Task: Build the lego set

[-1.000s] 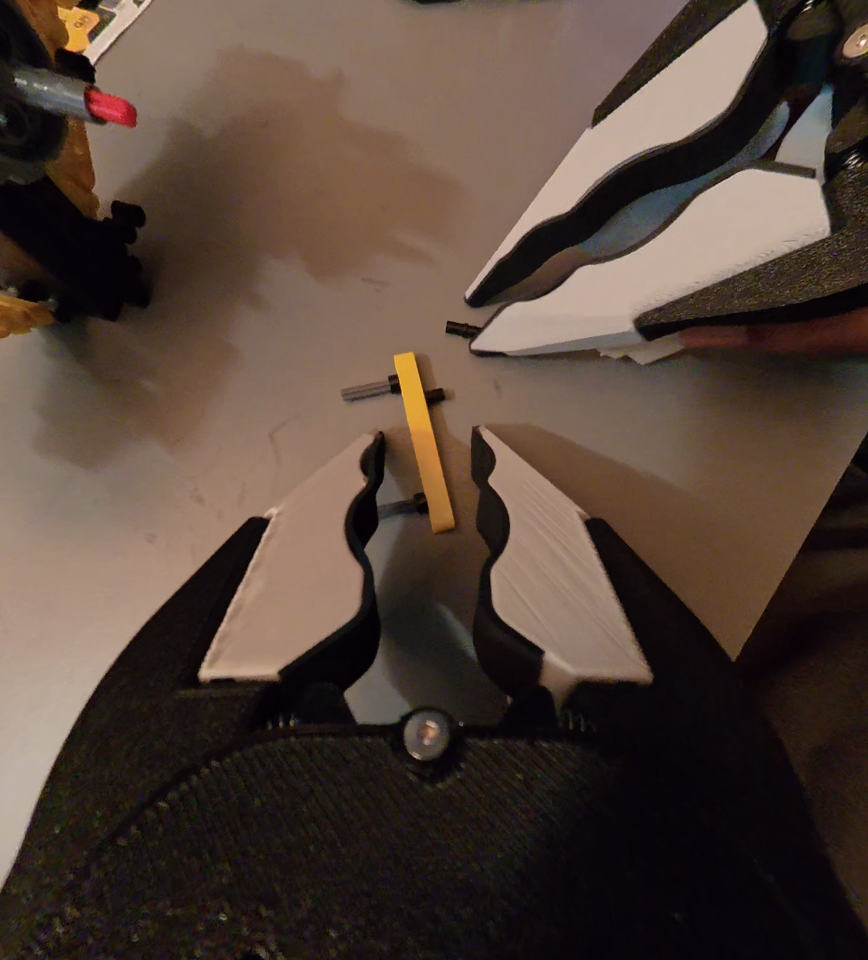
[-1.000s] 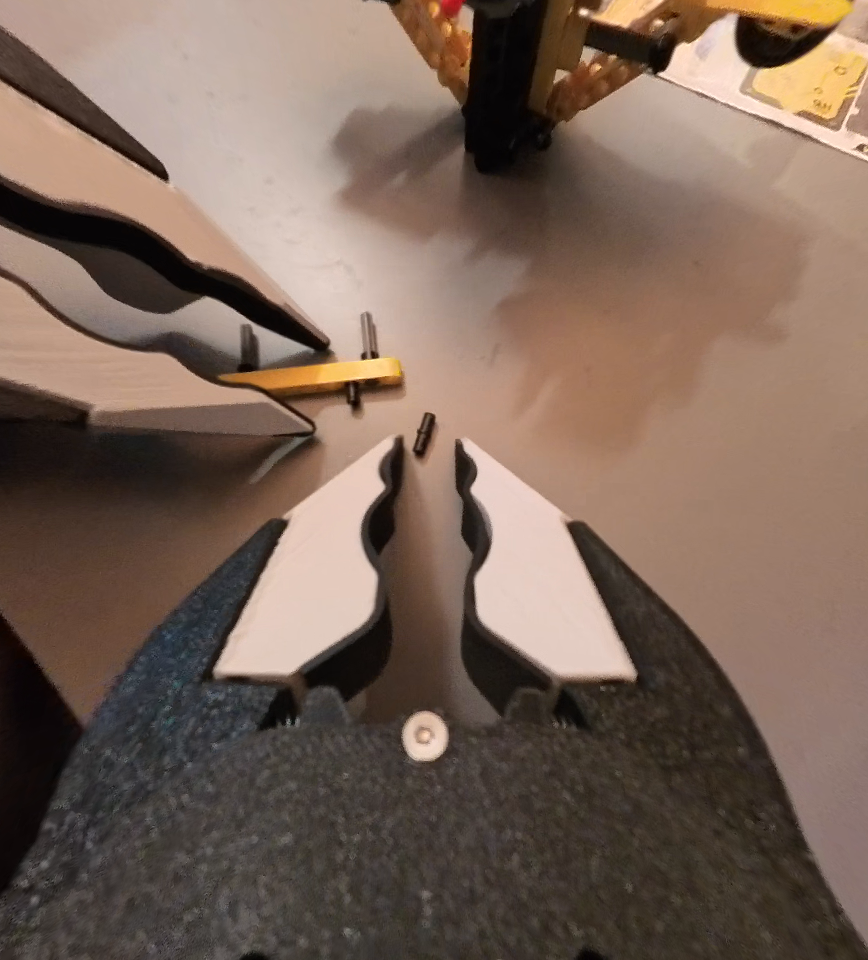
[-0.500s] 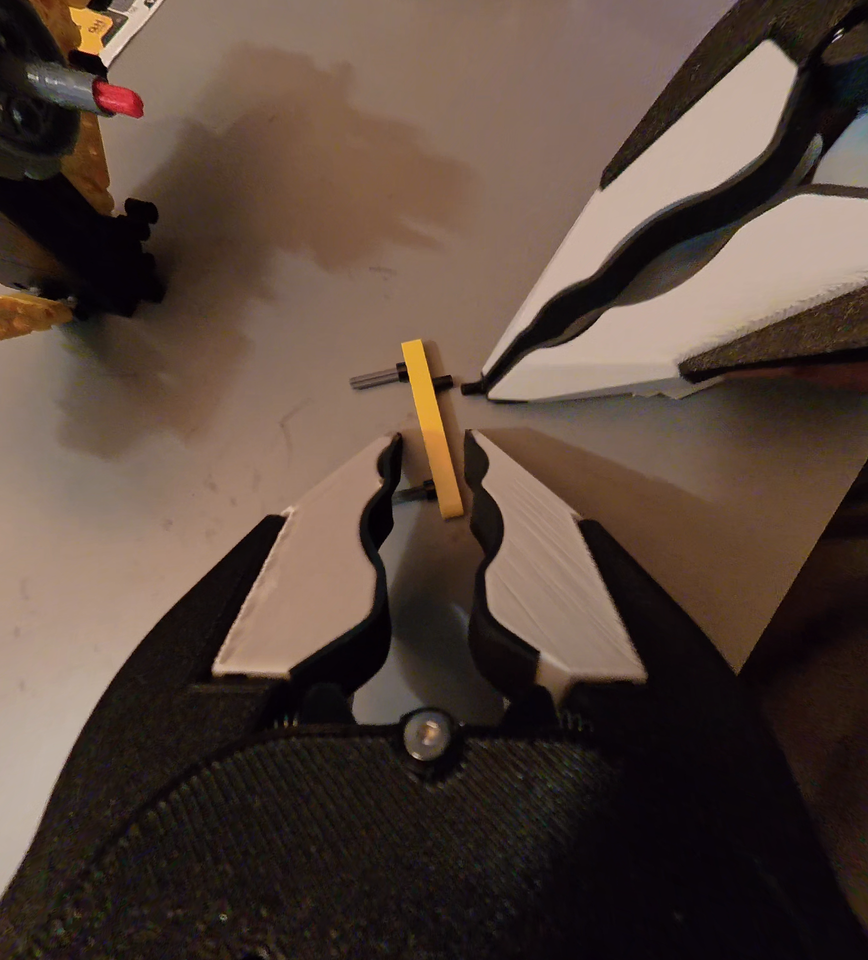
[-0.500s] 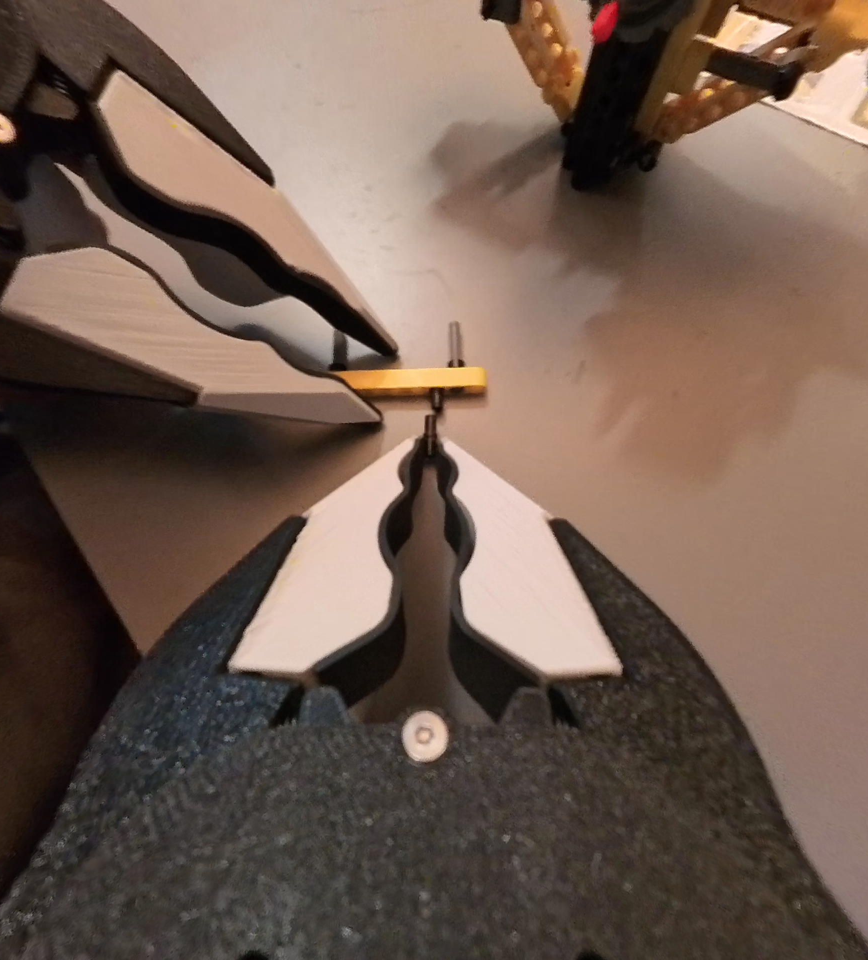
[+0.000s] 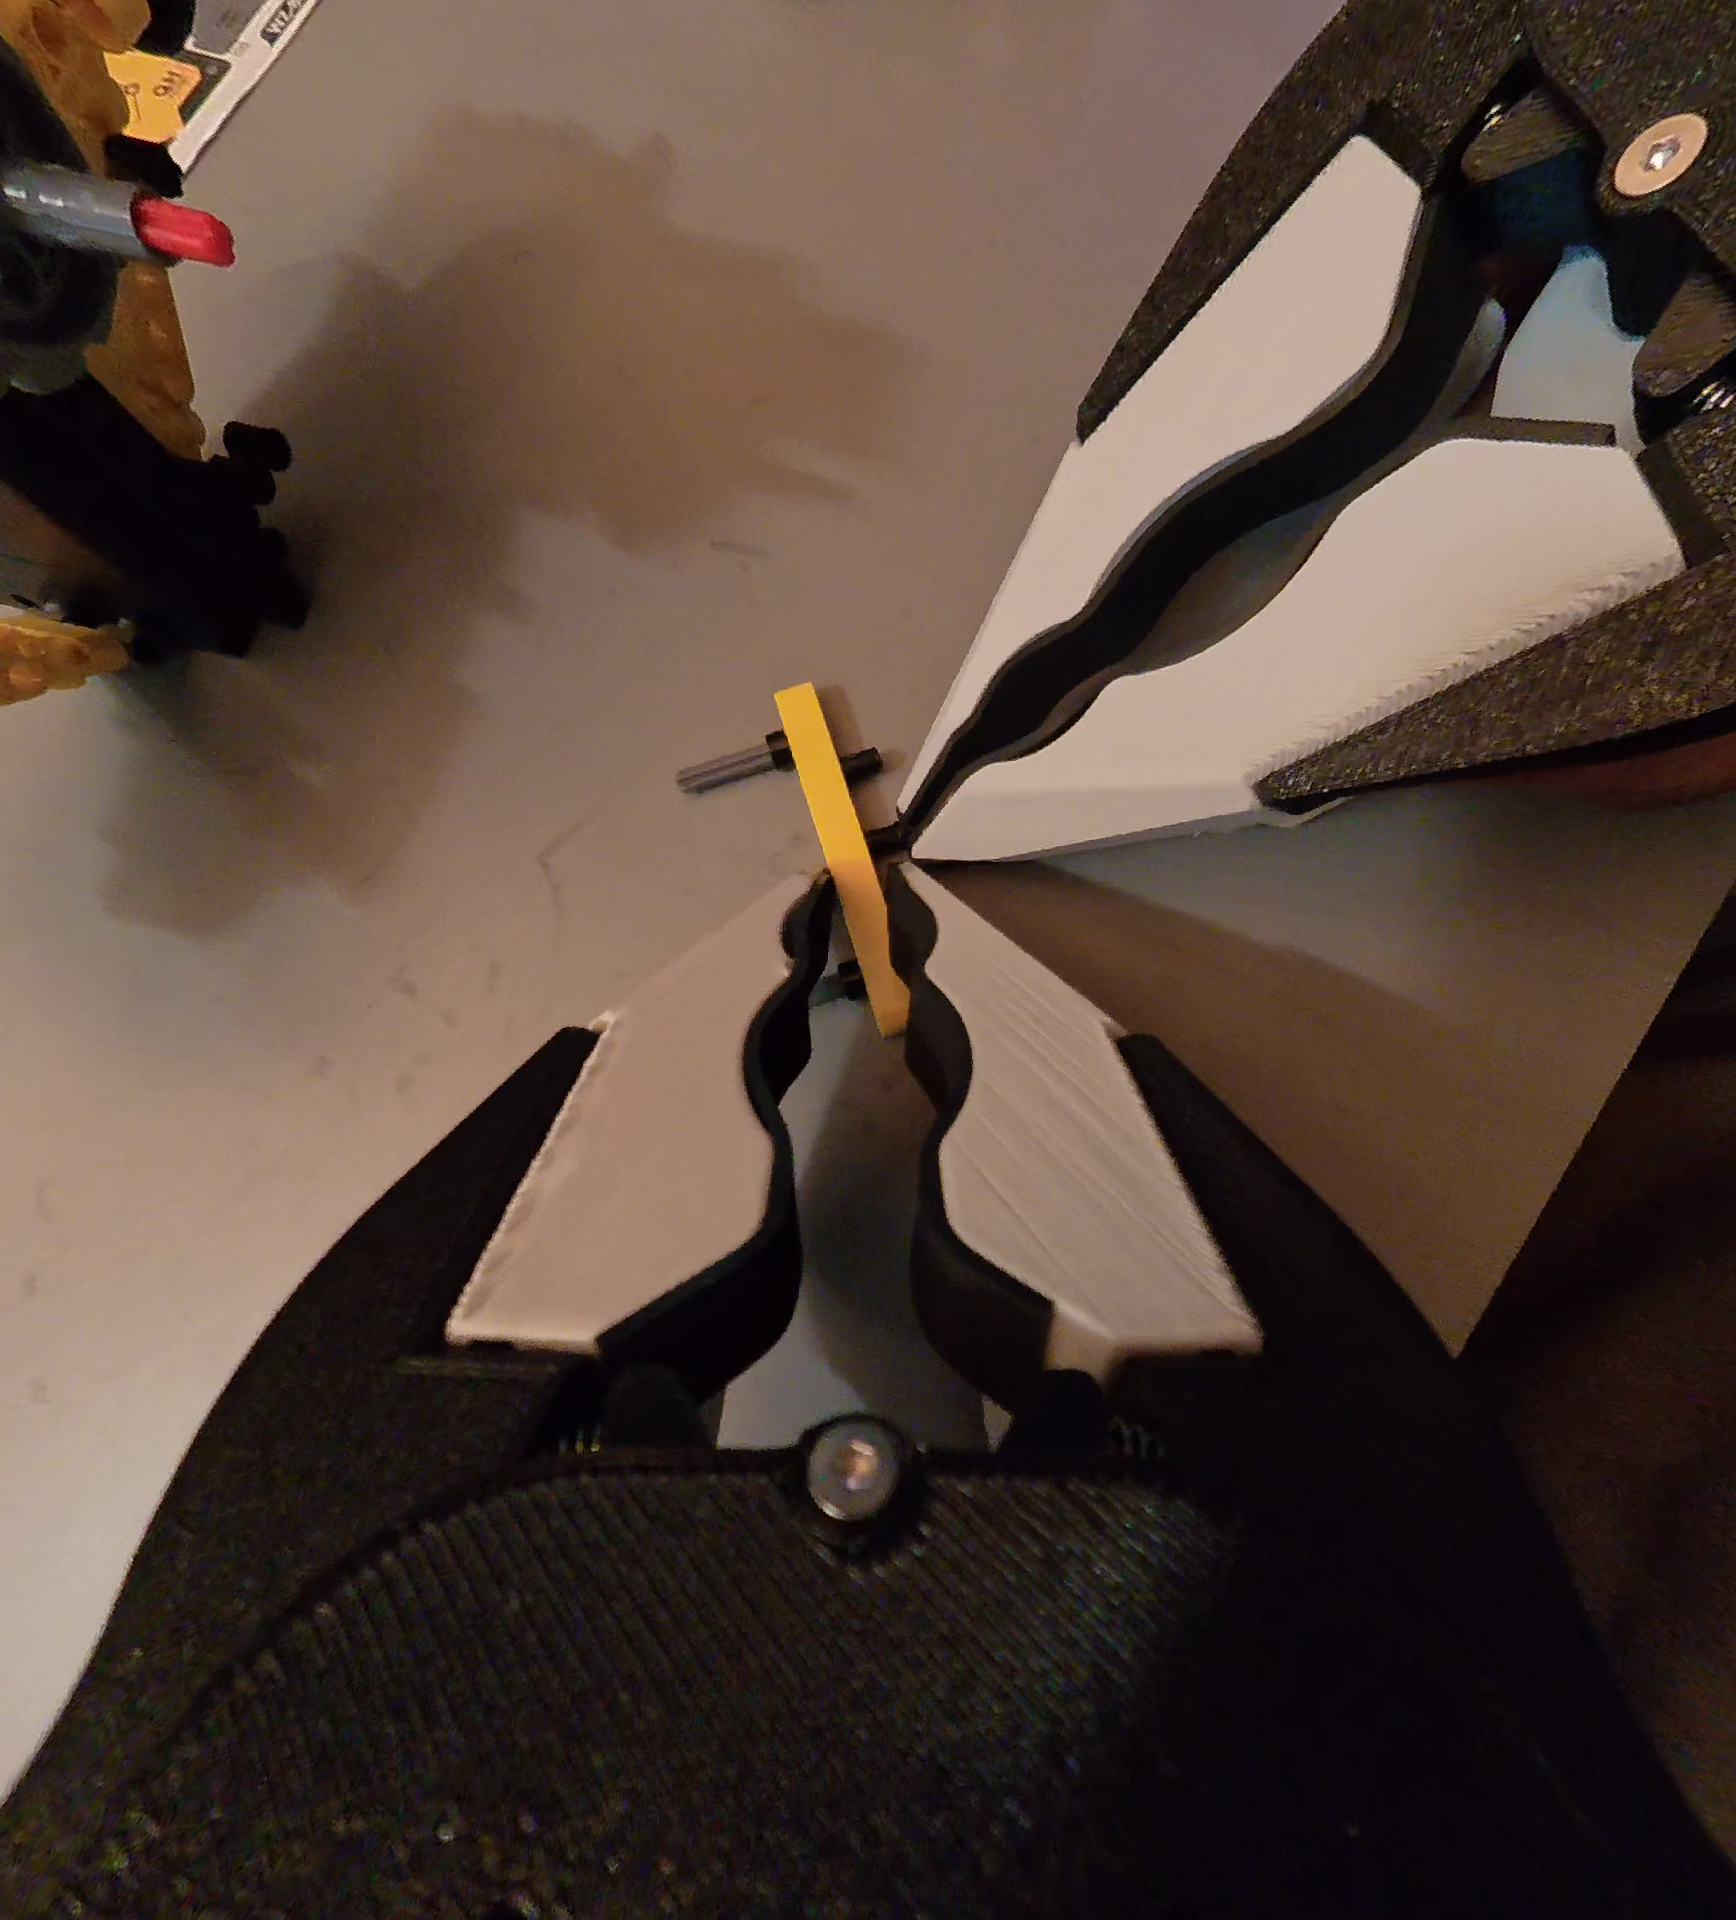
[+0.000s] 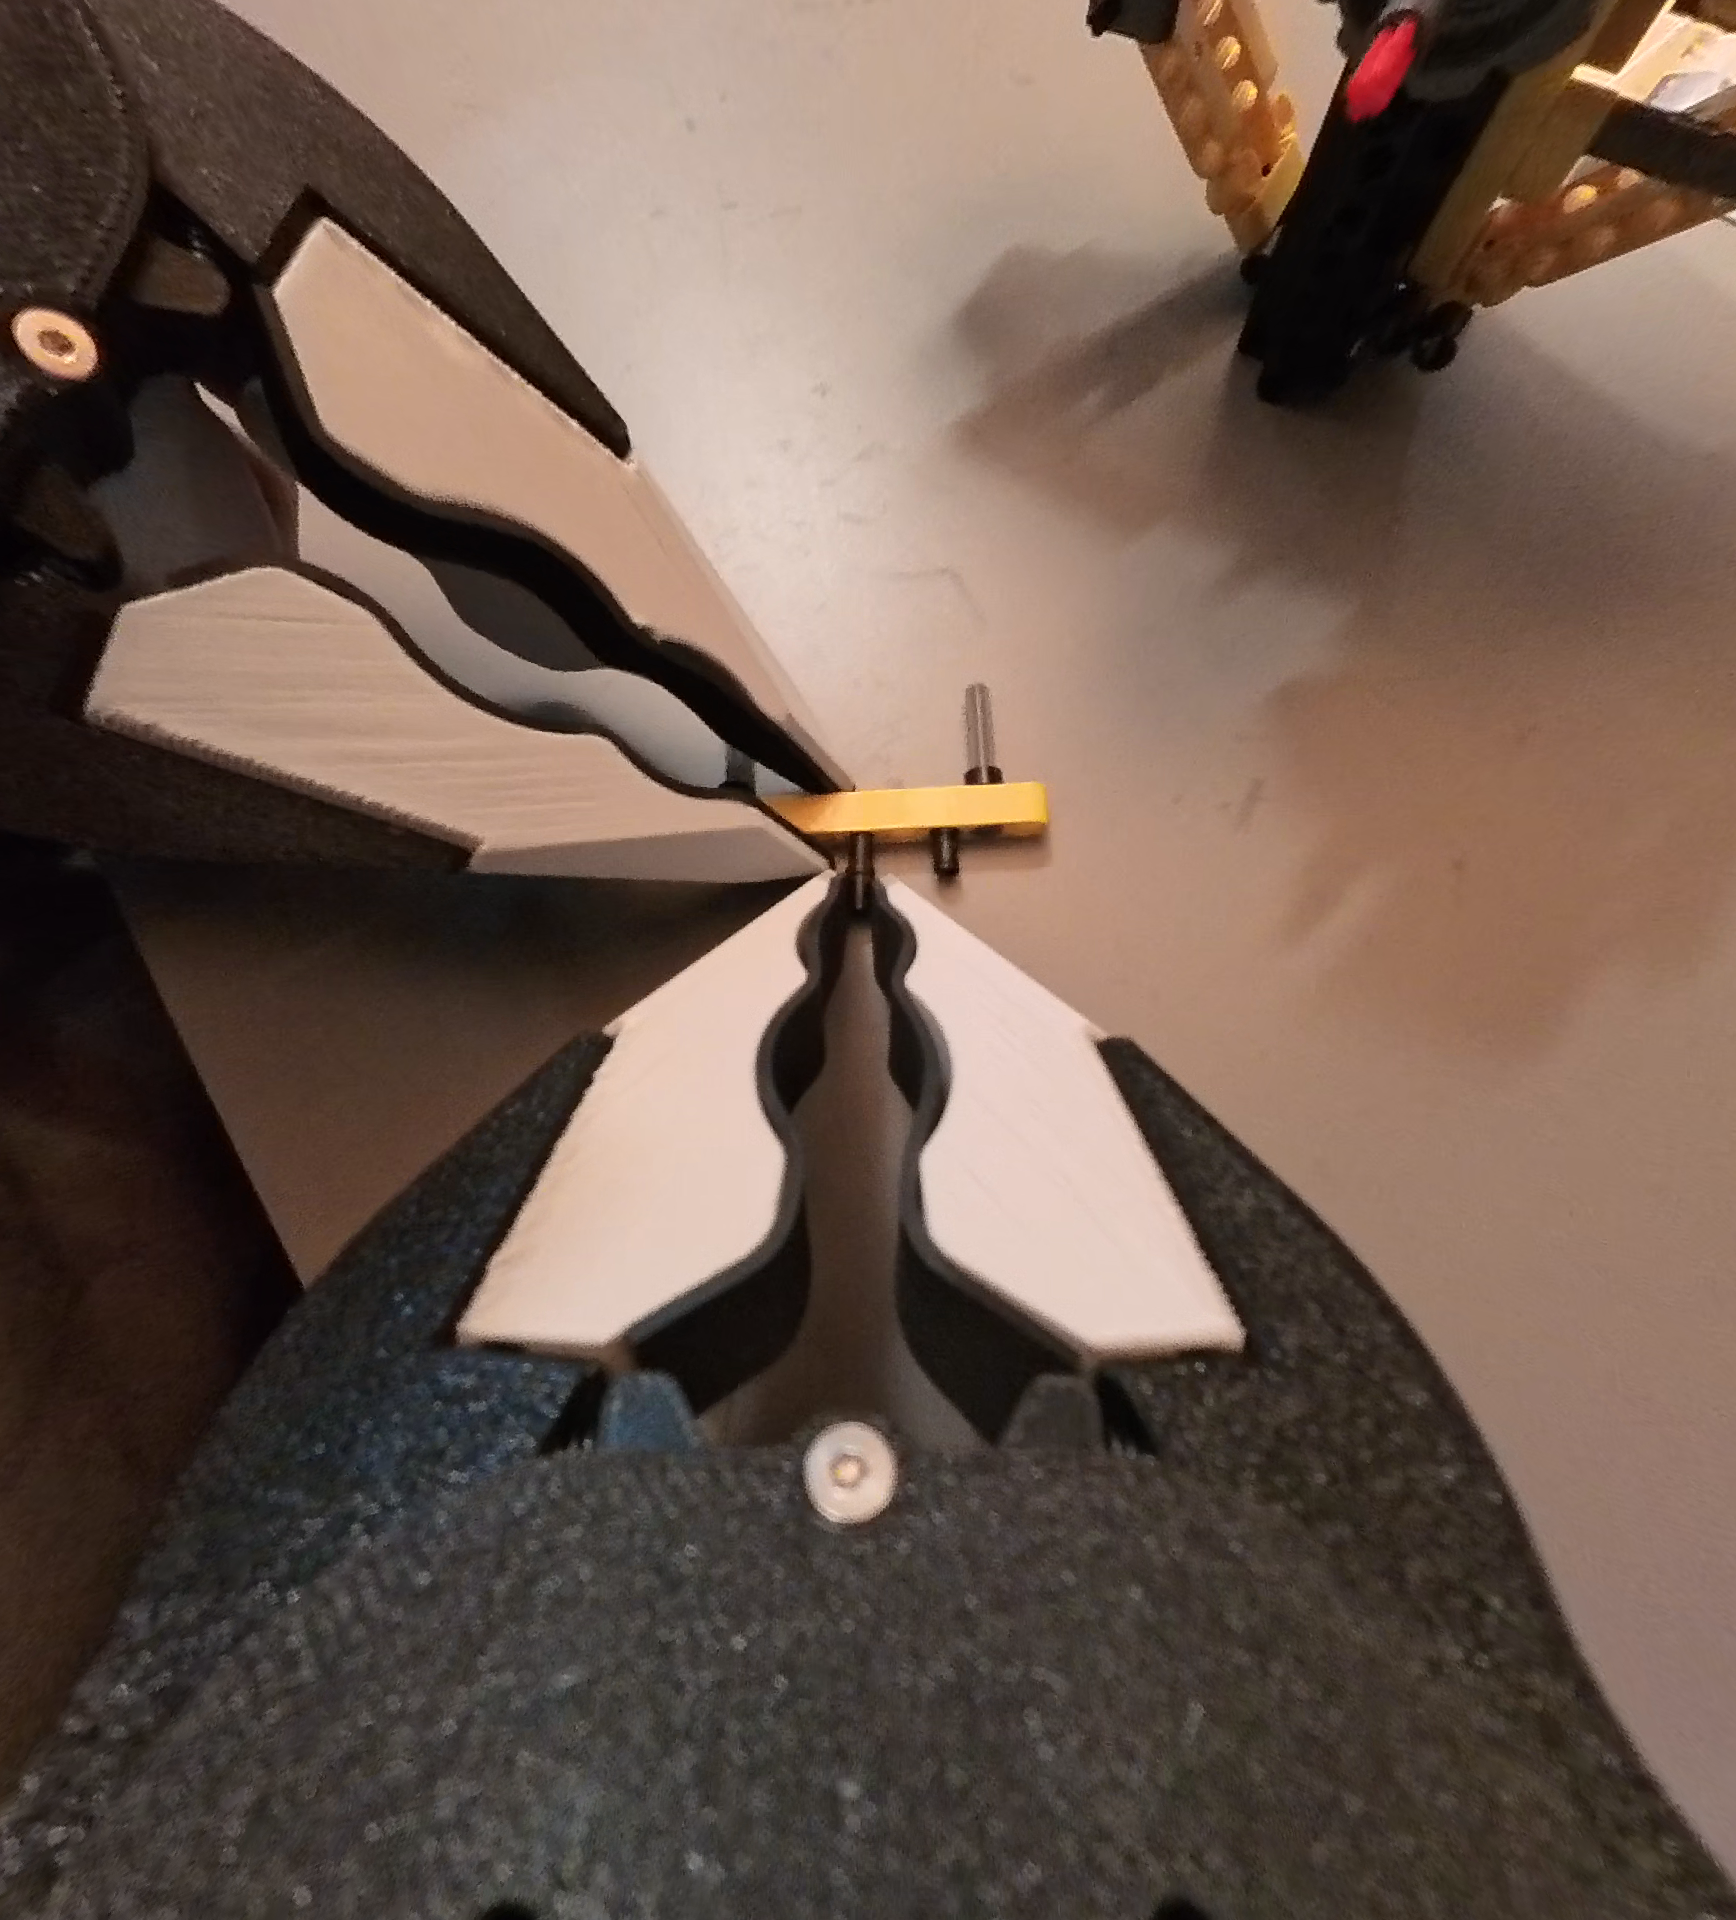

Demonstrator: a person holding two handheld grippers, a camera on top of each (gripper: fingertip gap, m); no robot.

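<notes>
One second ago the left gripper (image 5: 856, 896) stood wide around the near end of the yellow bar (image 5: 843, 831); now its tips are pressed on that bar. The right gripper (image 6: 859, 894) was open with the small black pin (image 6: 858, 868) lying loose at 12 o'clock before its tips. Now it has closed on this pin and carried it forward, so the pin's far end meets the middle of the bar's side.

printed sheet (image 5: 220, 73) at the table's (image 5: 220, 1039) far-left corner bears small writing; no other markings visible.
</notes>
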